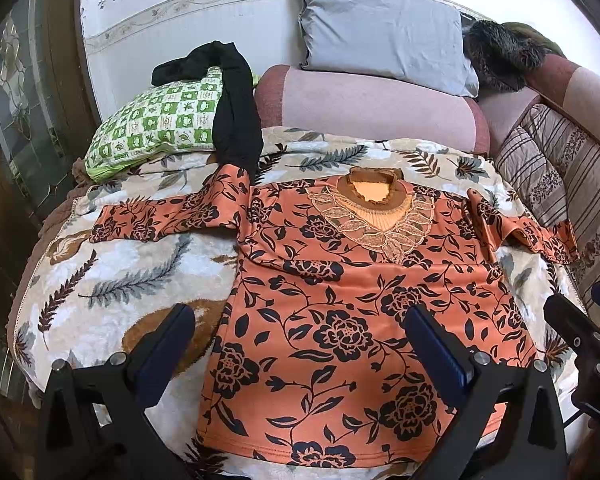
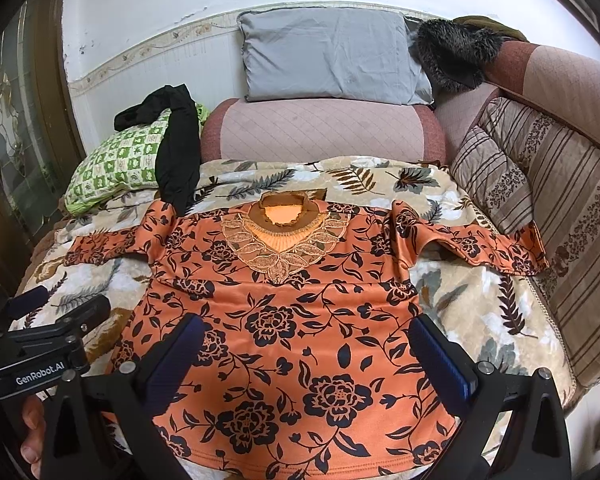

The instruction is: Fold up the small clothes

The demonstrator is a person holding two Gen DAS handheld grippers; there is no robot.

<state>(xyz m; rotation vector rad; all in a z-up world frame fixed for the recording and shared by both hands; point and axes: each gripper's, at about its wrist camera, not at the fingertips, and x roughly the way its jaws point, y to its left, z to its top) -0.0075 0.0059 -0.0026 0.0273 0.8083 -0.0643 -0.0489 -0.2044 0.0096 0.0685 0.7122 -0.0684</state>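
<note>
An orange top with black flowers point(image 1: 340, 300) point(image 2: 296, 332) lies flat, front up, on a leaf-print blanket point(image 1: 132, 276) point(image 2: 472, 312). Its brown collar points away from me and both long sleeves spread out sideways. My left gripper point(image 1: 300, 332) hovers open above the top's lower left part, nothing between its fingers. My right gripper point(image 2: 306, 344) is open too, over the lower right part of the top. In the left wrist view the right gripper point(image 1: 588, 316) shows at the right edge; in the right wrist view the left gripper point(image 2: 56, 308) shows at the left edge.
A black garment point(image 1: 236, 120) point(image 2: 178, 152) drapes over a green checked pillow point(image 1: 156, 124) point(image 2: 120, 160) and touches the top's left sleeve. Behind are a pink bolster point(image 1: 372, 108), a grey pillow point(image 1: 384, 36) and a fur-trimmed item point(image 1: 500, 56). Striped cushions point(image 2: 540, 200) line the right.
</note>
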